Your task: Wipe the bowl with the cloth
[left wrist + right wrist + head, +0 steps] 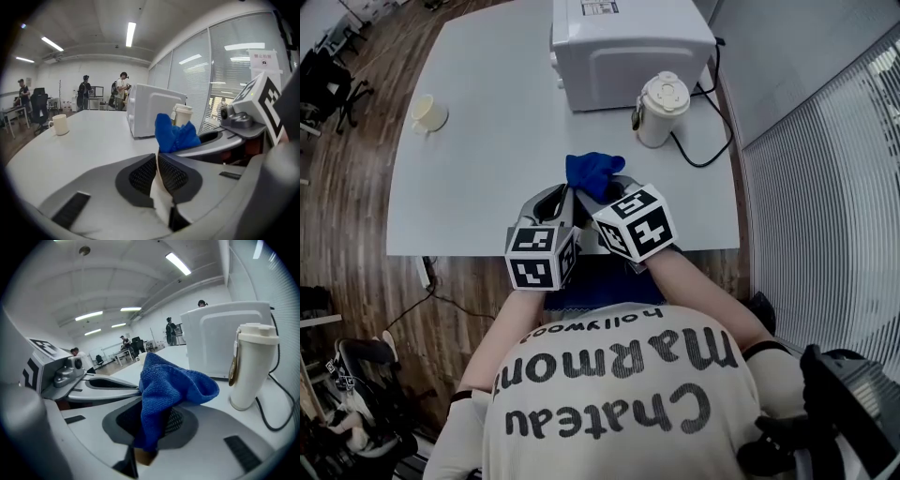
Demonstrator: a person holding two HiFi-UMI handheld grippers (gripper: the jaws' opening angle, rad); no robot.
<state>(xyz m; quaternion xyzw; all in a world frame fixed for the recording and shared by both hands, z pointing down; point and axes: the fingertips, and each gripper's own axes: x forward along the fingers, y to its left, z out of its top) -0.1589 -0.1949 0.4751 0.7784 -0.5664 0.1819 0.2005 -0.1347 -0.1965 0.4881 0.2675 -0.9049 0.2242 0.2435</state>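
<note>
My right gripper (614,185) (157,420) is shut on a blue cloth (592,172) (164,385), which bunches up above its pads. The cloth (176,133) also shows just past my left gripper (553,197) (158,161). The left jaws are pressed on a thin white edge (161,197), which looks like the bowl's rim. The rest of the bowl is hidden in every view. Both grippers sit side by side, almost touching, over the front edge of the white table (487,169).
A white microwave (628,42) stands at the table's far side, a white jug (661,108) with a black cable (712,141) to its right. A cream cup (428,112) sits far left. People stand in the room's background (123,89).
</note>
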